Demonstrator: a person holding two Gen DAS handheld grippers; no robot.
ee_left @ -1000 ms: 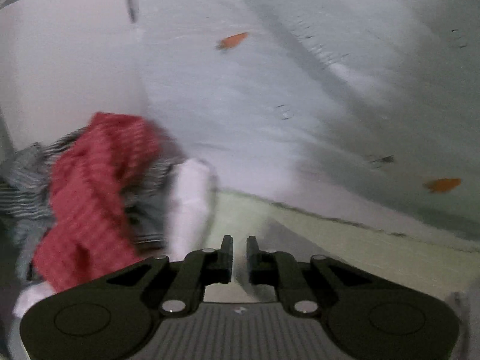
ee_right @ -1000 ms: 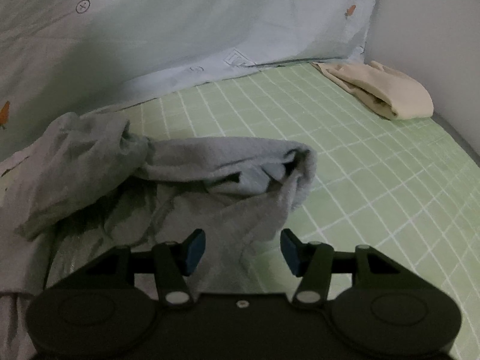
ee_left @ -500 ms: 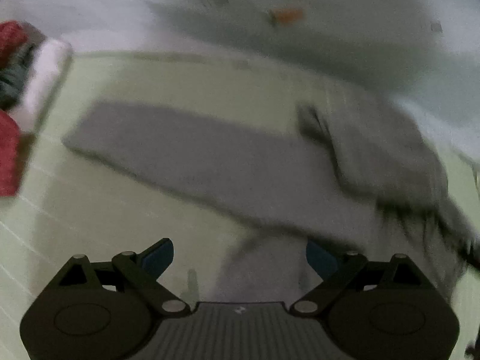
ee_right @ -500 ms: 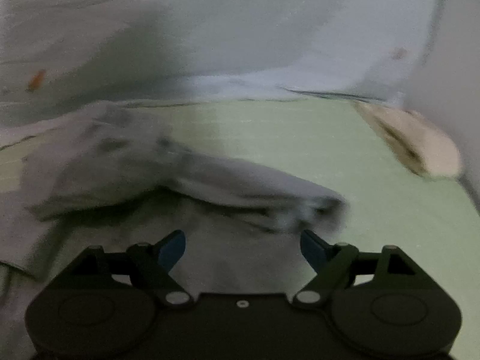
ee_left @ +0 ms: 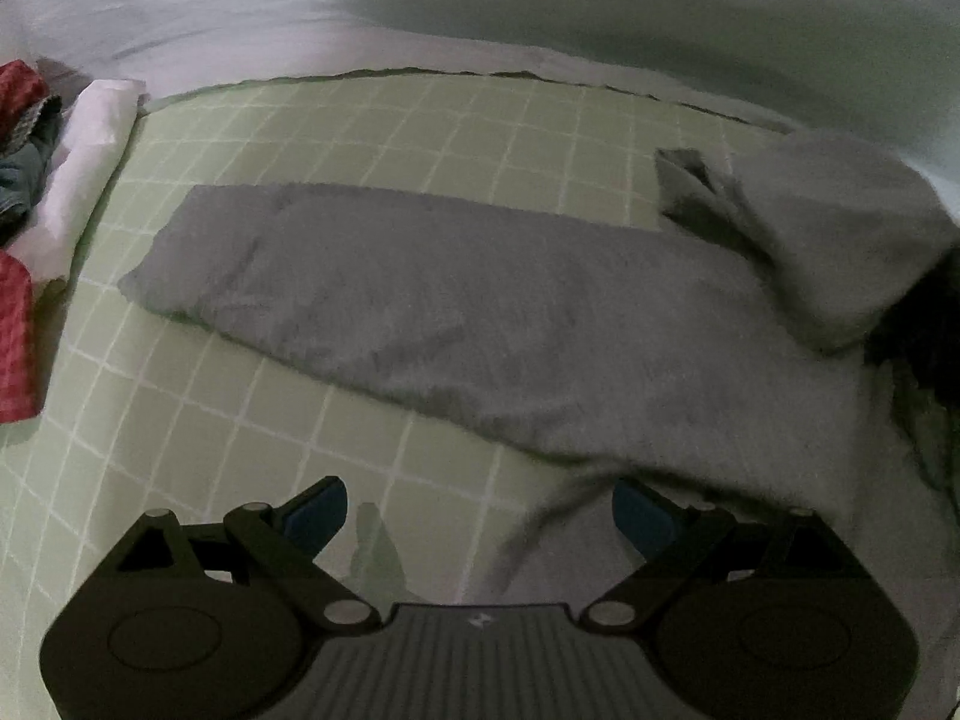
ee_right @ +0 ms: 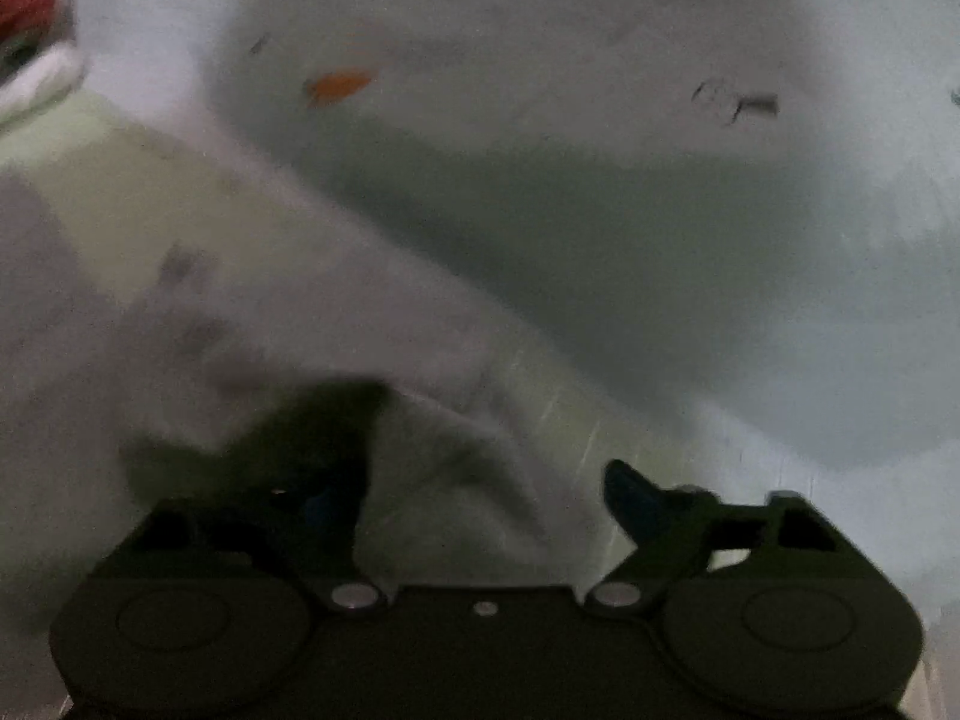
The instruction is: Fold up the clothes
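The left gripper [ee_left: 479, 507] is held wide open over the green sheet [ee_left: 252, 396], its right finger at the grey garment [ee_left: 480, 324] spread there. The right gripper [ee_right: 483, 495], blurred, is also open above grey cloth.

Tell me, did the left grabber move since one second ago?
Yes. The left gripper swung right: the red clothes, then filling its view's left middle, now sit at the left edge, and the grey garment fills the view. Its jaws also opened.

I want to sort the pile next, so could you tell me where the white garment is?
In the left wrist view, the white garment lies at the far left edge of the green checked sheet, beside the red clothes.
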